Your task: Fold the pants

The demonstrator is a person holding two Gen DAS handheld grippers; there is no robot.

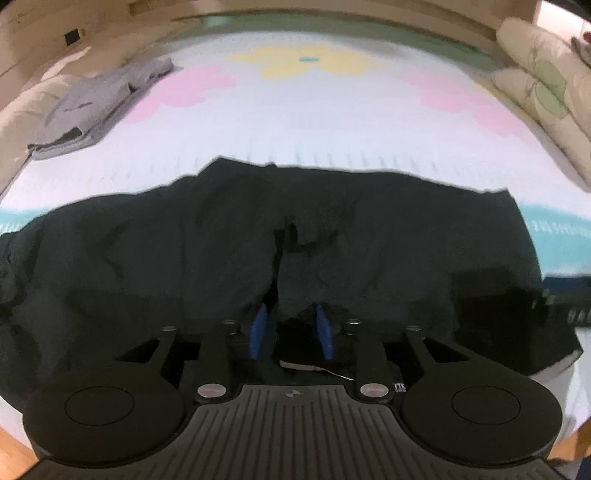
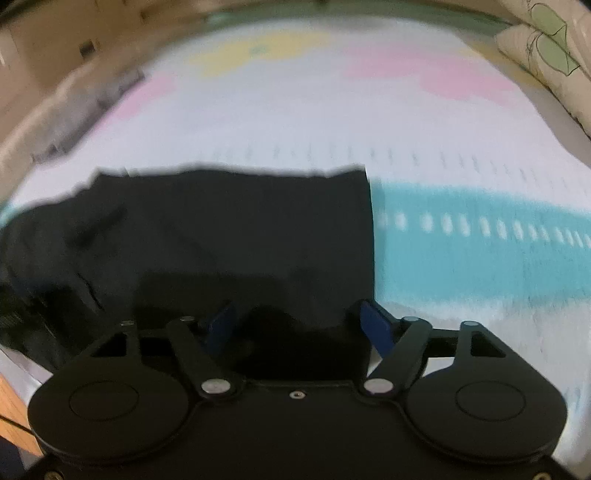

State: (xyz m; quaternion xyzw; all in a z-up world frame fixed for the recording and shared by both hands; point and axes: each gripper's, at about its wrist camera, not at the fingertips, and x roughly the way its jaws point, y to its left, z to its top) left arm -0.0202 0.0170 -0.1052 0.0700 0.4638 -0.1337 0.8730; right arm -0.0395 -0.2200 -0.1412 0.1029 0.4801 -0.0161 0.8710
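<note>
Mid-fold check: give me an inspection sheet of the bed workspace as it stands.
Surface: bed cover, white with pink, yellow and teal patches.
Job's things: black pants spread flat across the near edge.
Clutter: grey clothes far left.
Grippers: left gripper narrowly parted astride a pants fold, grip unclear; right gripper open wide over the pants' right edge.
Cables: nothing seen.
Surroundings: pillows far right, wall behind.

Between the blue pads (image 1: 258,328) lay matt, creased black cloth pants (image 1: 221,251). Ahead, the pastel flowered bedcover (image 1: 314,122) looked woven. The left gripper (image 1: 290,328) was matt black plastic with shiny metal pins.
</note>
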